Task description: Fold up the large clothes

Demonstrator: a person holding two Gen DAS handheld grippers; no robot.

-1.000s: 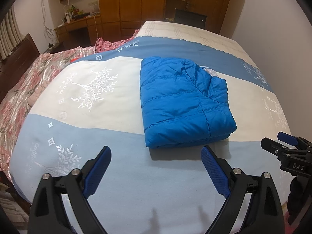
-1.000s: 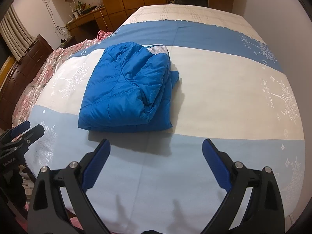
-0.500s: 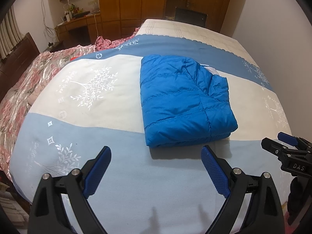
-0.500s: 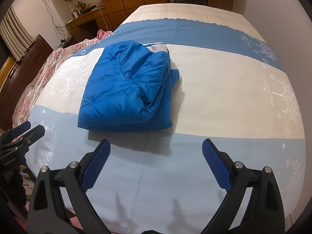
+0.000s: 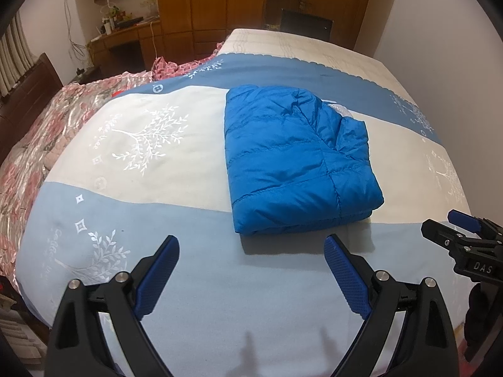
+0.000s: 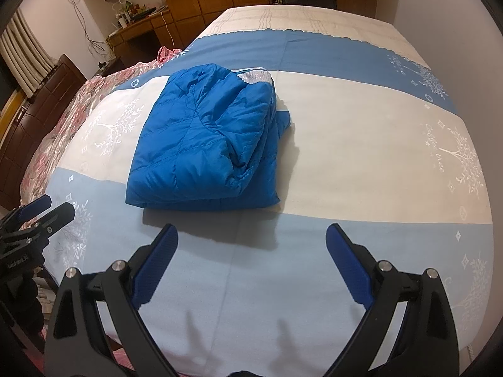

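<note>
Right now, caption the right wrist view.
Open right claw hovers over the bed before a folded blue puffer jacket.

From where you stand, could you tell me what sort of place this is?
Most likely a home bedroom: a wide bed with a folded blue puffer jacket on it, wooden wardrobes behind, and a cluttered desk.

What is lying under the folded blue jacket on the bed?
The blue puffer jacket lies on a bedspread, mostly on its white band, with the near edge at the light blue band. The cloth directly under it is covered. A silvery lining peeks out at the far end.
</note>
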